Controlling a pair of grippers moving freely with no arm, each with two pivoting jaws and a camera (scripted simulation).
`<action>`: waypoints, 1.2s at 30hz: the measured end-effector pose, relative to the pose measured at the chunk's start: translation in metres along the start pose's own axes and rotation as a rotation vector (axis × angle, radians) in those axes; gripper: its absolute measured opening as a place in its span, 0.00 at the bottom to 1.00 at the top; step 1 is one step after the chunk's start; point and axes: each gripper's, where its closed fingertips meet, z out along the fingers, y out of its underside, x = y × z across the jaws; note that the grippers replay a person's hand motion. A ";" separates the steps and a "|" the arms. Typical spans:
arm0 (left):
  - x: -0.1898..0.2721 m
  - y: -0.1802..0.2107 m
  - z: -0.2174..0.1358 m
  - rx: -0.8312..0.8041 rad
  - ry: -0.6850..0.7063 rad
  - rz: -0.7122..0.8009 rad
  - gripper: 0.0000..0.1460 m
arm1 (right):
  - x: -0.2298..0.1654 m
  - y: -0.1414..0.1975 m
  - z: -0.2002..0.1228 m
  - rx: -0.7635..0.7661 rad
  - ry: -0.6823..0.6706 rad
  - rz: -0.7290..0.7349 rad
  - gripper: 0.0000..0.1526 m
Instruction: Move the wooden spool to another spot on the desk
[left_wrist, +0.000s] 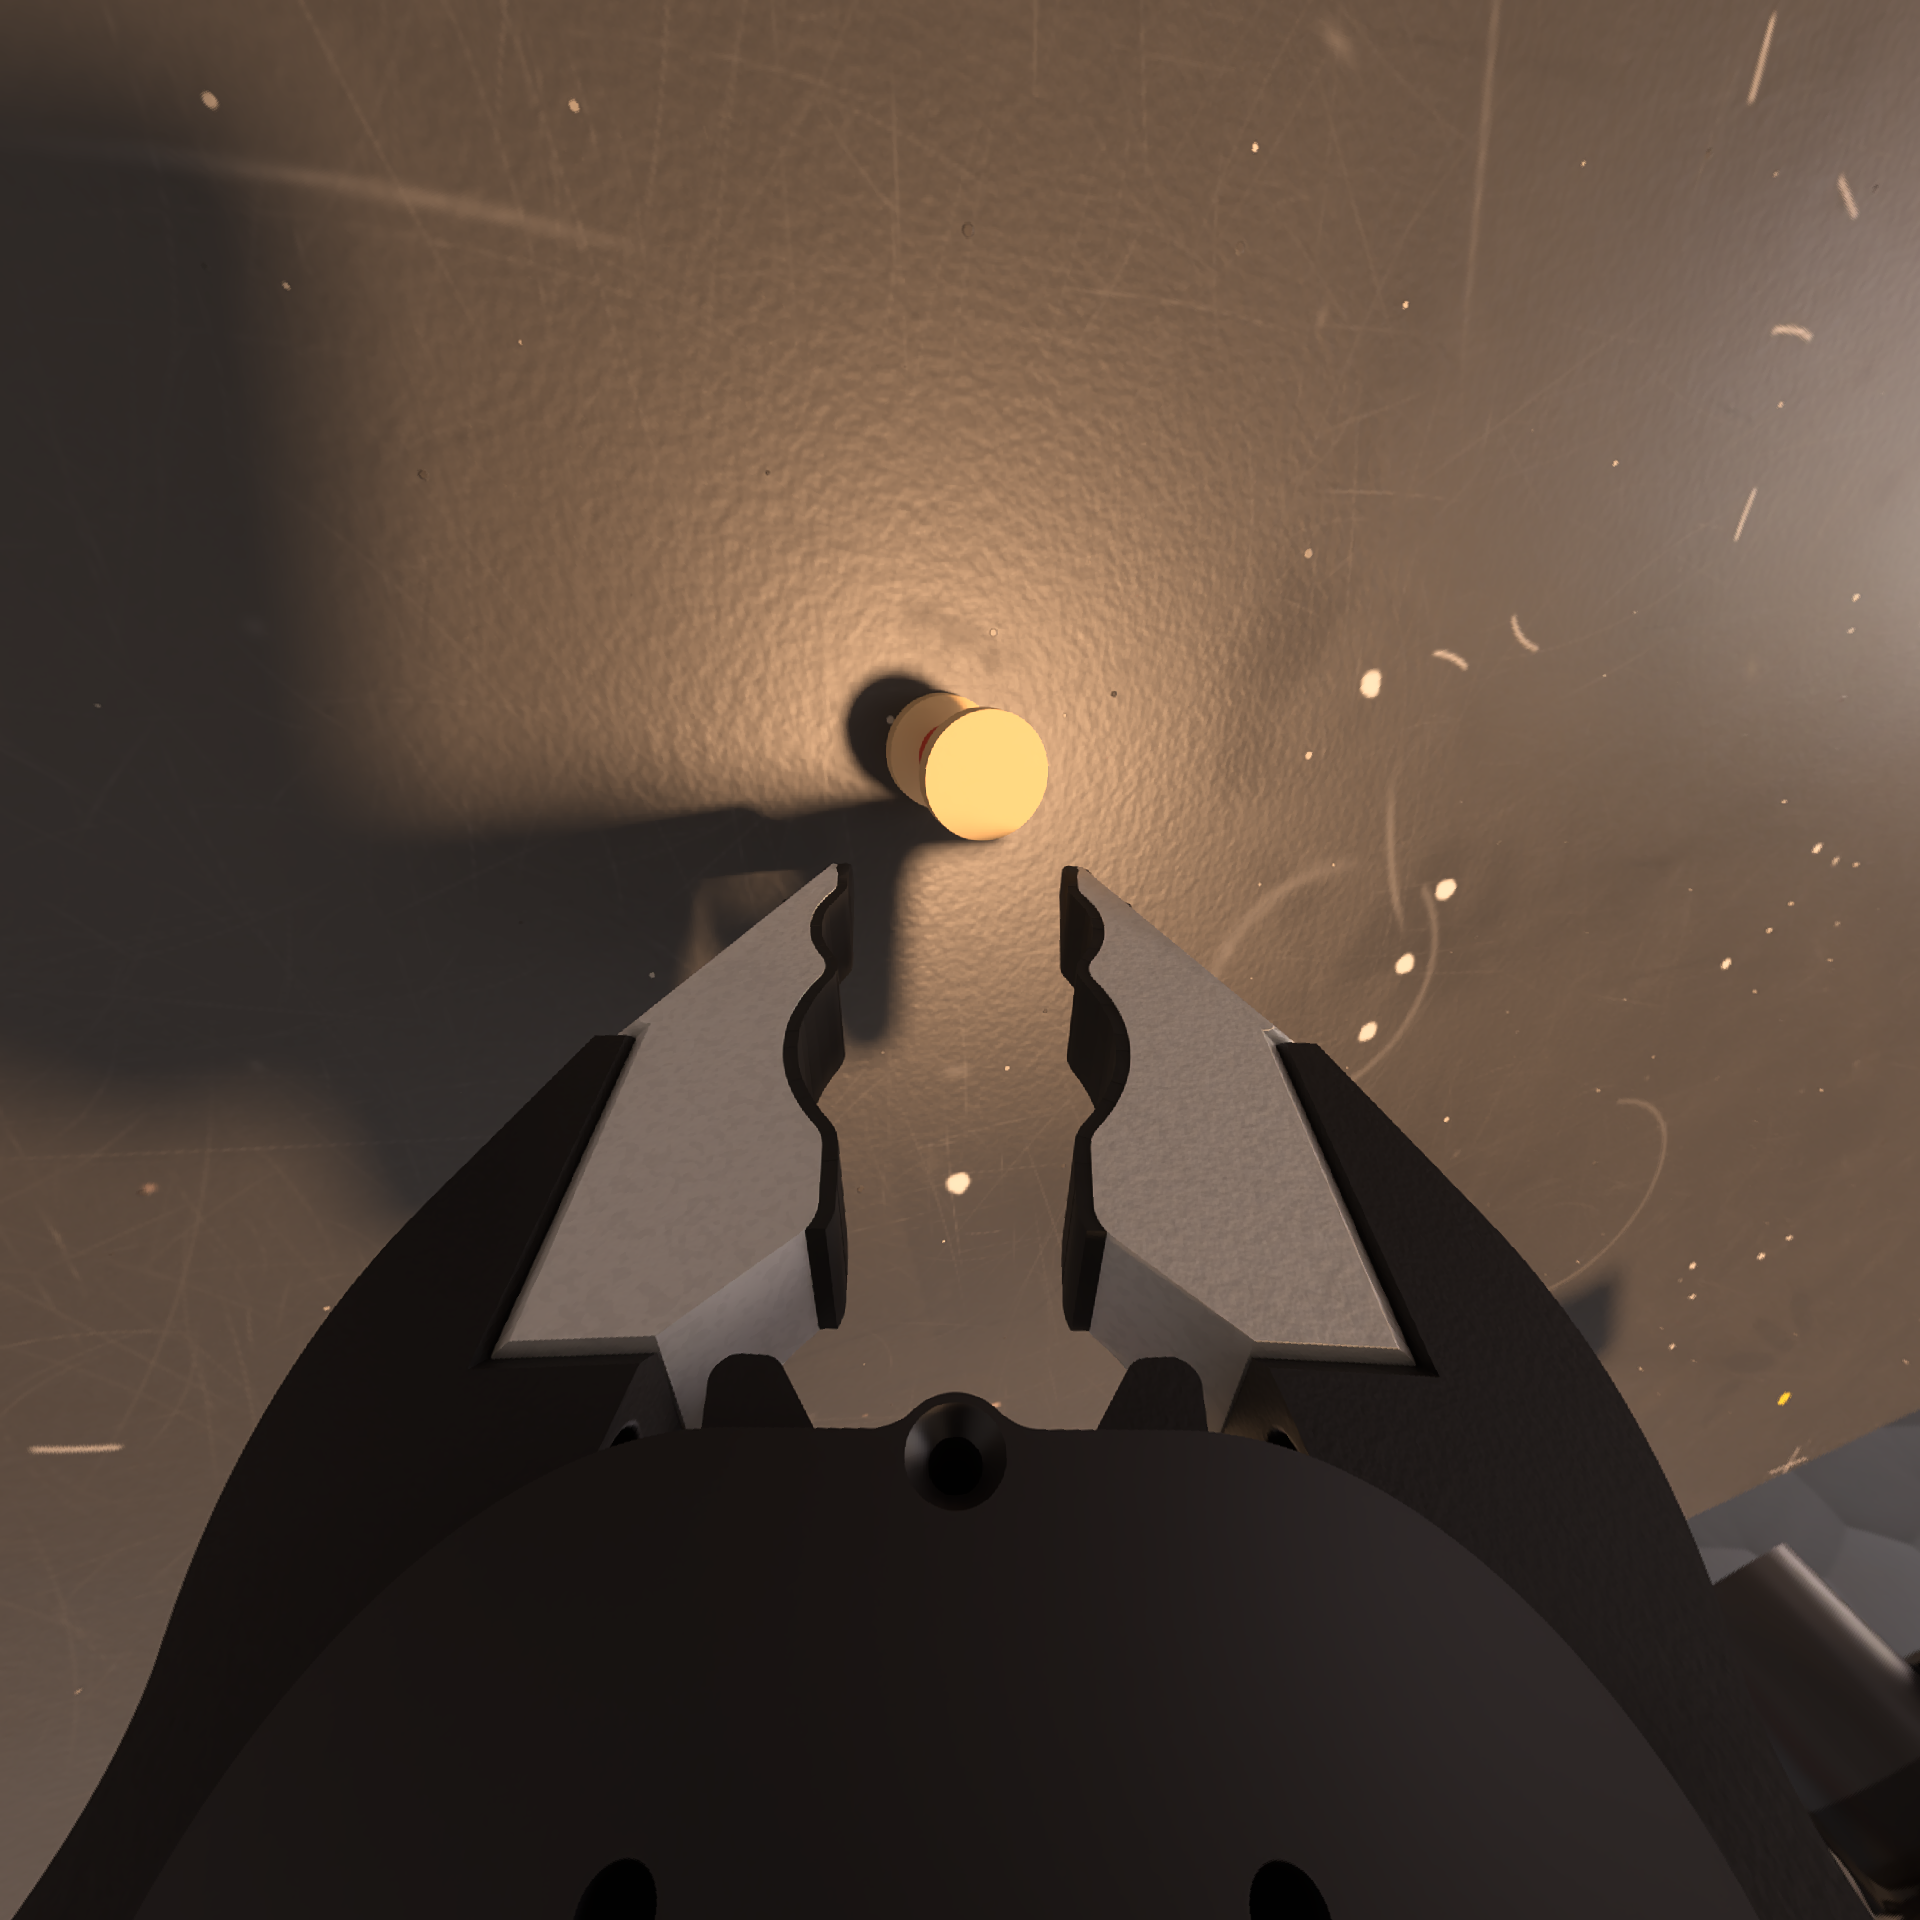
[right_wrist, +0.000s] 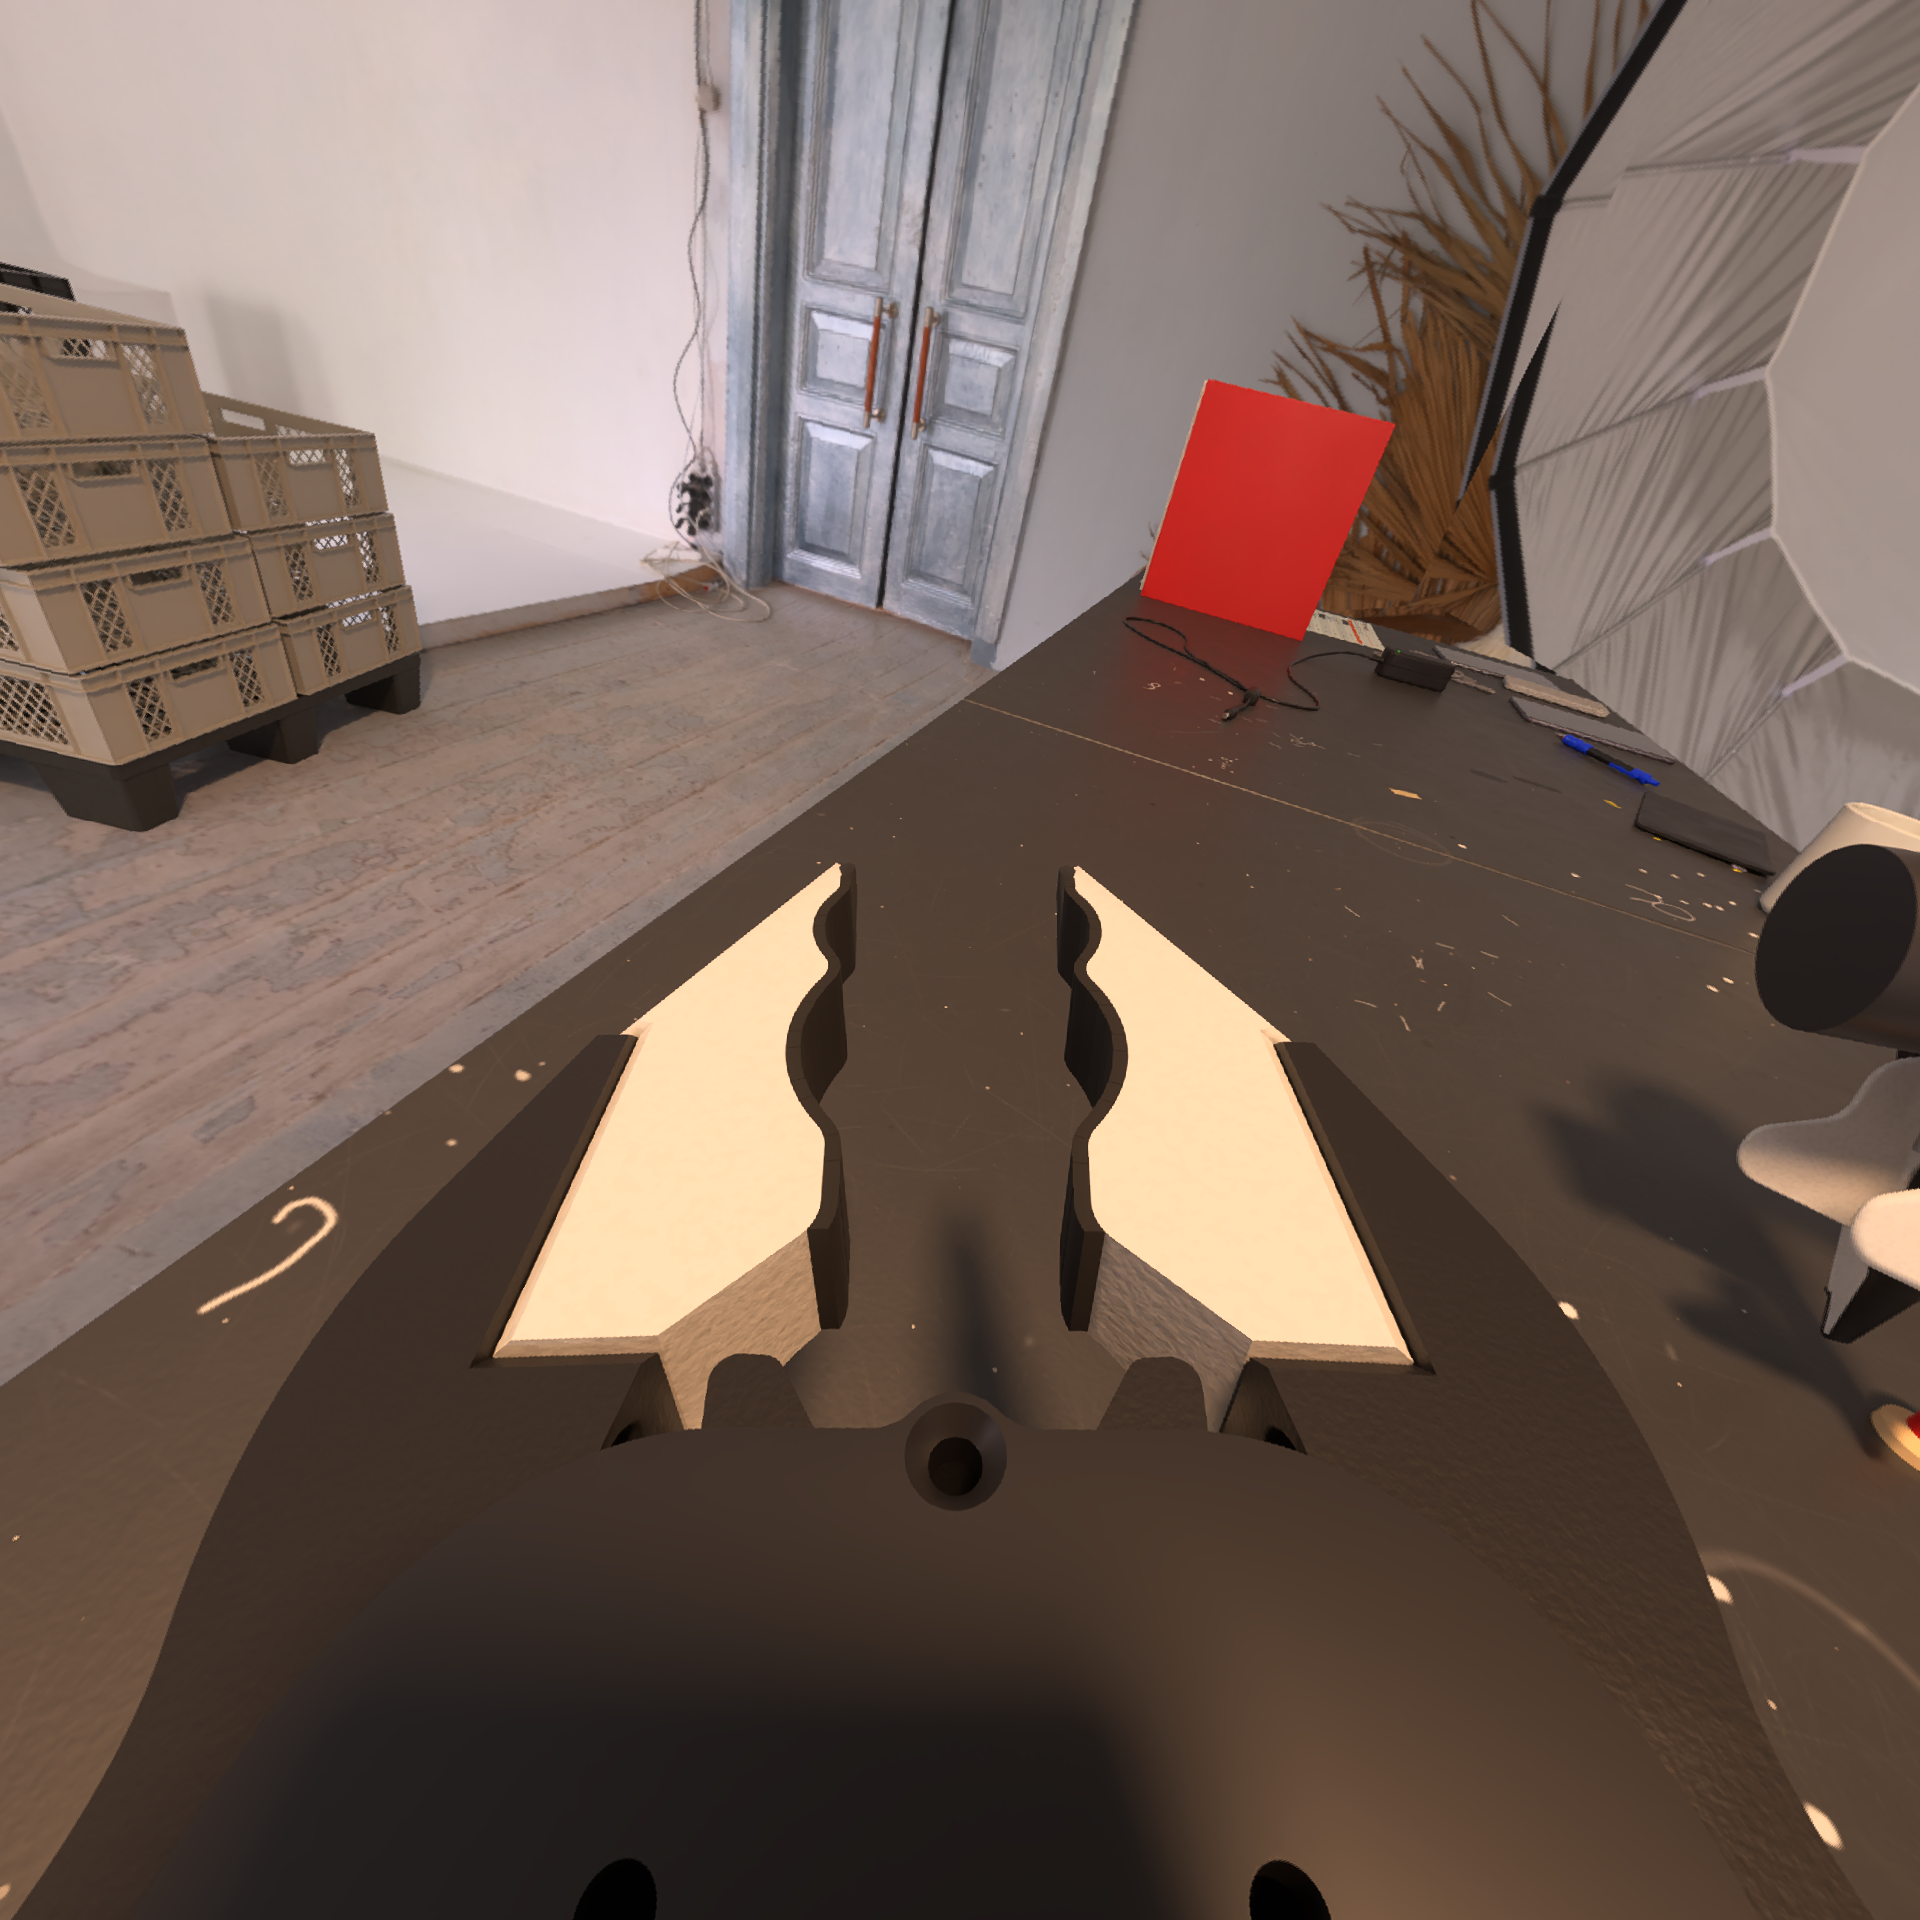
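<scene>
The wooden spool (left_wrist: 971, 769) stands on the dark scratched desk (left_wrist: 1351, 416), seen from above with its pale round top lit and a red mark on its waist. My left gripper (left_wrist: 951, 883) is open and empty above the desk, its fingertips just short of the spool and apart from it. My right gripper (right_wrist: 956, 883) is open and empty, low over the desk (right_wrist: 1299, 883). In the right wrist view the left gripper (right_wrist: 1849, 1143) shows at the right edge, with a tan and red rim (right_wrist: 1901, 1434) under it that looks like the spool.
A red board (right_wrist: 1262, 509) stands at the desk's far end, with a black cable (right_wrist: 1236, 675), a blue pen (right_wrist: 1610, 764) and dark pads (right_wrist: 1704, 831) nearby. A large white softbox (right_wrist: 1714, 416) leans over the right. The desk edge (right_wrist: 727, 883) runs diagonally on the left; crates (right_wrist: 187, 561) sit on the floor.
</scene>
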 end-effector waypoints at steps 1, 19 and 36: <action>0.000 0.000 0.000 0.002 0.009 -0.001 0.27 | 0.000 0.000 0.000 -0.001 0.001 0.000 0.25; 0.012 0.005 -0.103 0.284 0.162 0.214 0.22 | 0.008 0.006 -0.003 -0.017 0.035 0.006 0.25; -0.126 0.027 -0.252 1.057 -0.169 0.515 0.23 | 0.039 0.037 -0.003 -0.039 0.131 0.115 0.25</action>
